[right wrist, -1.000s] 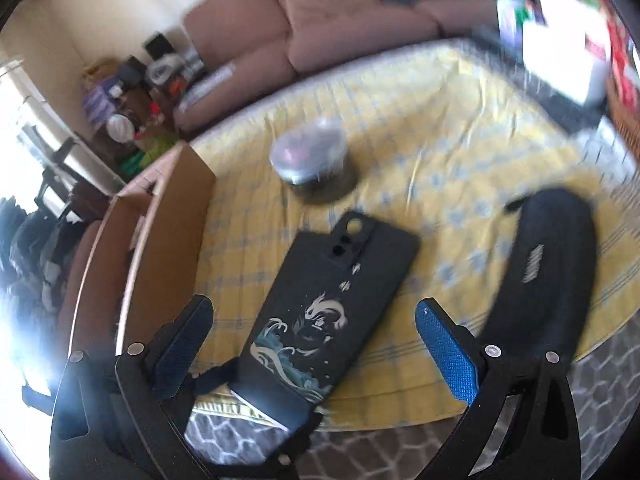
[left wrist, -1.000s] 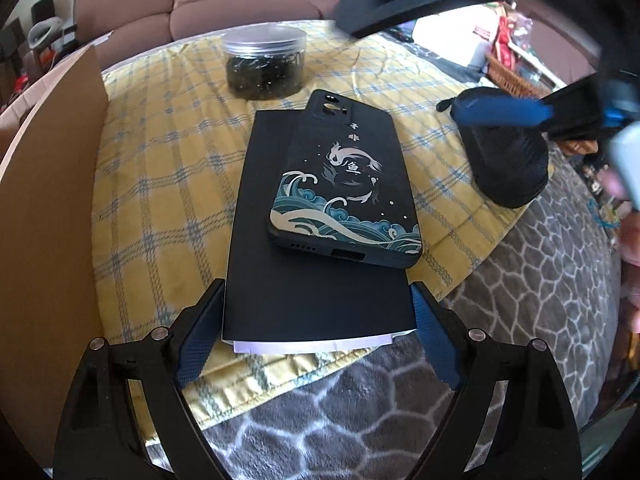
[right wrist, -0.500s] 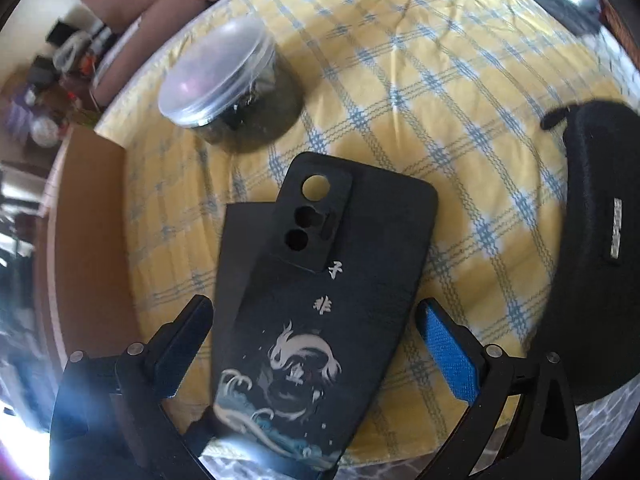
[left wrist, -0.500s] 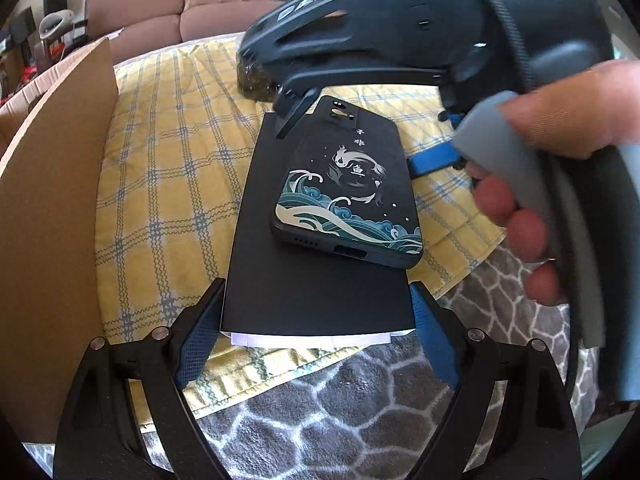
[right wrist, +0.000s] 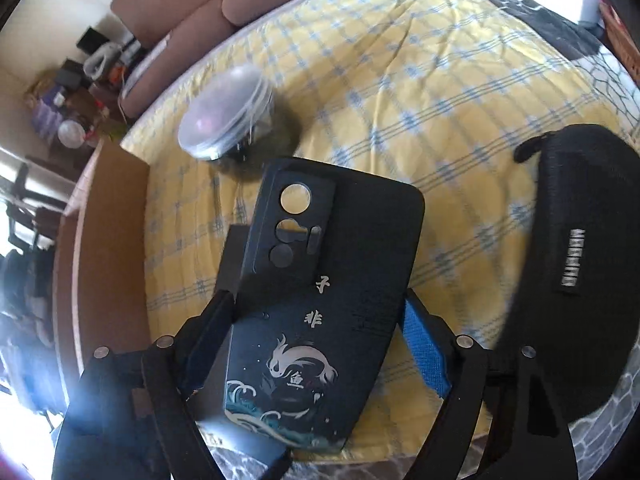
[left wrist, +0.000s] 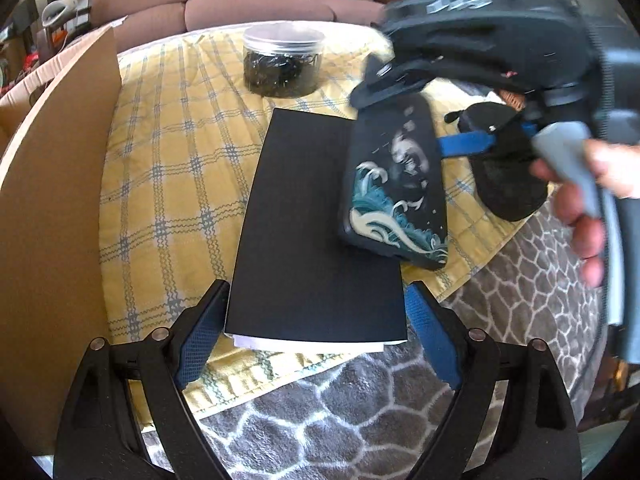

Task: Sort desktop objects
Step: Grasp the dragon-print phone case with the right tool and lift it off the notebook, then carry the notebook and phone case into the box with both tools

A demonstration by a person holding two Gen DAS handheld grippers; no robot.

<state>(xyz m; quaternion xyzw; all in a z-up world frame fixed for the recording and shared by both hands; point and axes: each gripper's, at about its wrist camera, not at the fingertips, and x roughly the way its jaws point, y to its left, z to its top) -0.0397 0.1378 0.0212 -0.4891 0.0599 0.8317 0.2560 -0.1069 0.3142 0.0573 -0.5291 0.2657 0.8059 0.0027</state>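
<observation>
A black phone case [left wrist: 394,184] printed with waves and a fish hangs half off the right edge of a black notebook [left wrist: 316,232], tilted. My right gripper [right wrist: 316,320] straddles the phone case [right wrist: 320,300]. Its jaws are closing, and both pads sit against the case's long sides; one blue finger [left wrist: 466,144] touches its right edge. My left gripper [left wrist: 316,312] holds still at the notebook's near end. Its pads lie against the notebook's two long edges with no gap showing.
A clear jar [left wrist: 282,62] of dark bits stands behind the notebook on the yellow checked cloth [left wrist: 172,168]. A cardboard box wall [left wrist: 52,200] rises on the left. A black zip pouch [right wrist: 572,272] lies to the right. A person's hand [left wrist: 588,208] grips the right tool.
The right gripper came down over the phone case and narrowed onto it. The case has shifted right, partly off the notebook. The left gripper and notebook have not moved.
</observation>
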